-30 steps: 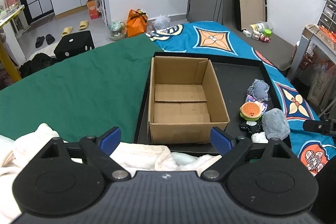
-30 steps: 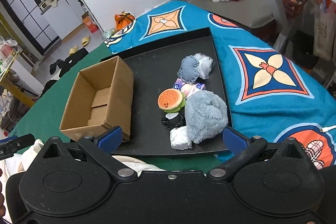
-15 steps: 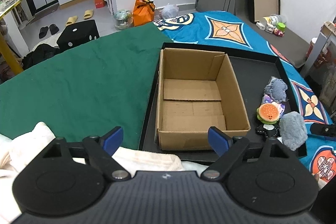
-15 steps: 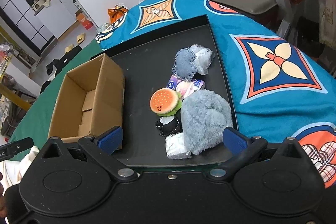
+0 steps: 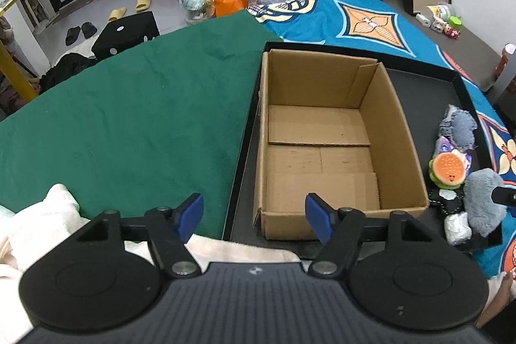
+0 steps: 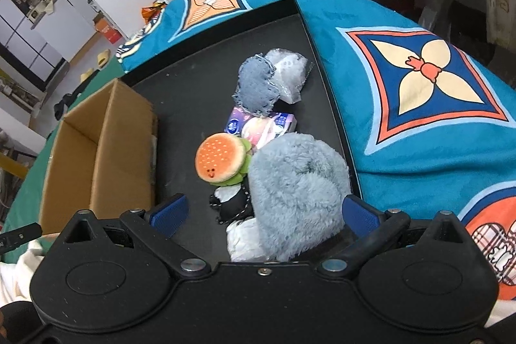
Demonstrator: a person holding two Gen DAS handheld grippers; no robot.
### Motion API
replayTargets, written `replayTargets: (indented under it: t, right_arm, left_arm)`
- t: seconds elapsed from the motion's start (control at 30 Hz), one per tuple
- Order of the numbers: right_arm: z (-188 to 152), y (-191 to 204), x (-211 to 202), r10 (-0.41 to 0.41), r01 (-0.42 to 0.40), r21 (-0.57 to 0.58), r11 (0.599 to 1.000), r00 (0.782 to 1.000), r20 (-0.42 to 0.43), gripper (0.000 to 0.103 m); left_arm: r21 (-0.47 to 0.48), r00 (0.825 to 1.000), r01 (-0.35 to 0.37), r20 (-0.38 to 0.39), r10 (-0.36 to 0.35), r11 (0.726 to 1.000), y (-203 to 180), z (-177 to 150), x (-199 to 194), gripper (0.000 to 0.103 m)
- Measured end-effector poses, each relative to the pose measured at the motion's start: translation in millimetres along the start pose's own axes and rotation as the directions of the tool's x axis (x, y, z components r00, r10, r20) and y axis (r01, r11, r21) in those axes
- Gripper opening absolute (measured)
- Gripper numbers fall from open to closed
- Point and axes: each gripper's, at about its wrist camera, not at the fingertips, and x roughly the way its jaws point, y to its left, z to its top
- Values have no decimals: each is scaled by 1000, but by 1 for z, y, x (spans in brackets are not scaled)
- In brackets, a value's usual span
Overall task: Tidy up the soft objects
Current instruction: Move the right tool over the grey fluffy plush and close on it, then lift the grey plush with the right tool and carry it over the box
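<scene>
The right tool (image 6: pixel 262 213) stands wide open and empty, its blue pads either side of the near end of the fluffy grey plush (image 6: pixel 296 192) without touching it. The left tool (image 5: pixel 254 216) is also apart and empty, its jaws having just been closing, above the near wall of the empty cardboard box (image 5: pixel 329 147). Further out lie a burger plush (image 6: pixel 222 162), a denim pouch (image 6: pixel 256 87) and small packets, all on the black tray (image 6: pixel 193 86). This looks like the approach to the first pick: next, lower and close on the grey plush, then carry it left into the box.
</scene>
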Motion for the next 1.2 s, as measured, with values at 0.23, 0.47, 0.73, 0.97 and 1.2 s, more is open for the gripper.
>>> replayTargets:
  t: [0.23,0.47,0.73,0.97,1.2]
  right_arm:
    - [5,-7,15,-35,35,13,999,999,-5,102]
    - [5,-7,21,-73,73,-12,997,997,5,94]
    - [4,-8,16,-74,75,-29,997,997,35,64]
    - [2,-12,5,-1,1,14,1000,1000,21,42]
    - [-4,-2,-4,22,-21,-25,999,999,38,37]
  left_arm:
    - [-2,999,-8,-43,8,1000,0,3,26,65]
    - [16,998,-16,-68,17,1000,-5,5,43,53]
    - [-4,997,-1,-71,1,1000,0,5,46,20]
    - [10,998,37,-53,-36,999,1,3,36,7]
    - [31,996,78,-39,-77,996,6,-2,25,8]
